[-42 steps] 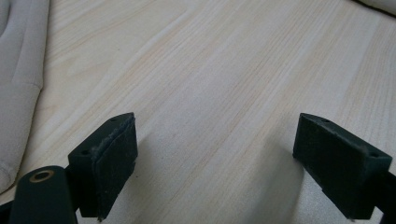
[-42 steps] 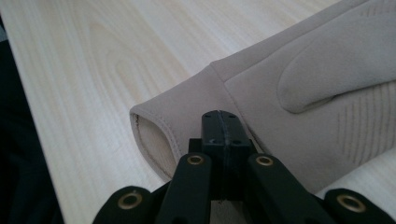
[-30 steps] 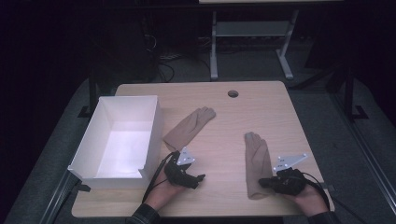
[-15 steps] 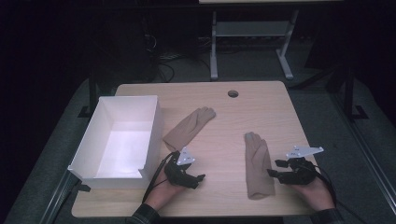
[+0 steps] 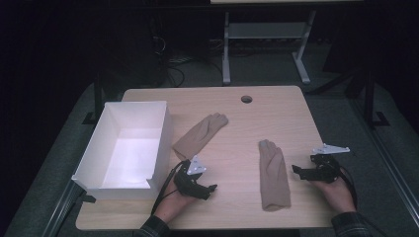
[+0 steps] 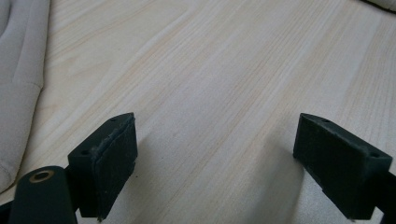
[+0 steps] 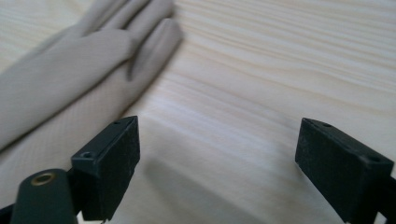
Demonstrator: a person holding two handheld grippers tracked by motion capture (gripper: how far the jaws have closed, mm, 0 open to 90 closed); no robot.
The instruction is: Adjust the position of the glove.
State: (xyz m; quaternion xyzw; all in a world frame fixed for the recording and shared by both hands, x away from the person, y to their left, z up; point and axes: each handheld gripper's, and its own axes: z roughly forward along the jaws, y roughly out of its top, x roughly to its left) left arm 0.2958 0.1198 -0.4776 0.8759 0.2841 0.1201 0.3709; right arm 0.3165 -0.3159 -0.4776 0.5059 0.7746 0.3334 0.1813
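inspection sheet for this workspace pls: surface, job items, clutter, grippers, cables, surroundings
surface: wooden table, round hole near far edge.
job's things: left glove beside white box; right glove flat, apart from both grippers.
clutter: nothing seen.
grippers: left gripper open over bare wood; right gripper open, jaws just opened, nothing between, beside right glove.
cables: one trails from each gripper.
surroundings: dark floor, metal stand behind table.

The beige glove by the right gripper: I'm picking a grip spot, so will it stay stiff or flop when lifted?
The glove lies flat and thin against the table, so it would probably droop from any pinch point. Its soft-looking fabric likely grips the pads rather than slipping. It cannot roll or tip.
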